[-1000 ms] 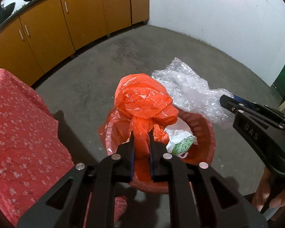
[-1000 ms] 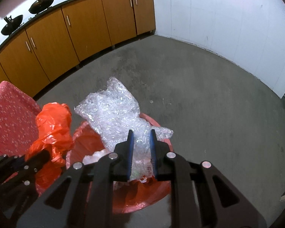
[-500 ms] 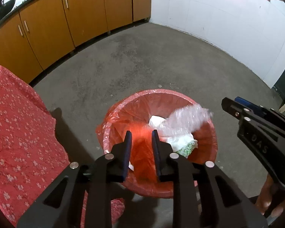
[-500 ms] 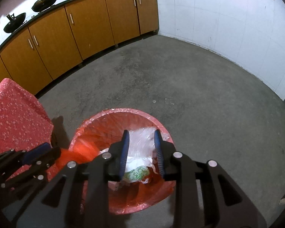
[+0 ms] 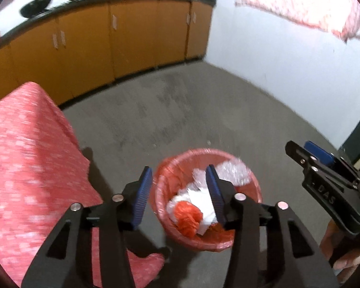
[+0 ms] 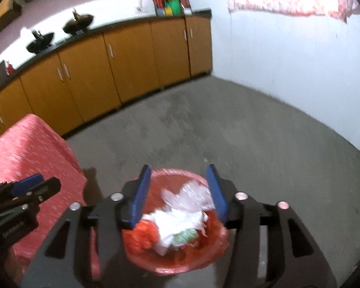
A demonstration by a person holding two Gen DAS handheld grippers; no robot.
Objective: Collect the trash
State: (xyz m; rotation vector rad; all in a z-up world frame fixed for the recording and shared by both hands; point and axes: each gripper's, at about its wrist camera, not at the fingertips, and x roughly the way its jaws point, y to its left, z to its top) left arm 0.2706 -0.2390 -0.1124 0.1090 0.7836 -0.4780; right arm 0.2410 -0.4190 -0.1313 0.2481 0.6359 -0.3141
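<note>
Two claws opening, left claw [image 5: 178, 182], right claw [image 6: 178, 182], empty above trash bin [image 5: 254, 187]

A red cloth with small white flowers [image 5: 28, 168] drapes over furniture at the left of the grey concrete floor [image 5: 204, 110]. Orange cabinets [image 6: 132, 64] line the far wall under a dark countertop [image 6: 122, 25] bearing two black woks [image 6: 78, 22]. Colourful containers [image 6: 170, 3] stand at the countertop's right end.

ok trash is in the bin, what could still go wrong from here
The clear bubble wrap sits high at the rim of the red-lined round bin and may spring out. The crumpled orange plastic bag also lies loose on top. Both grippers' jaws are opening with nothing between them, so nothing presses the pile down.
</note>
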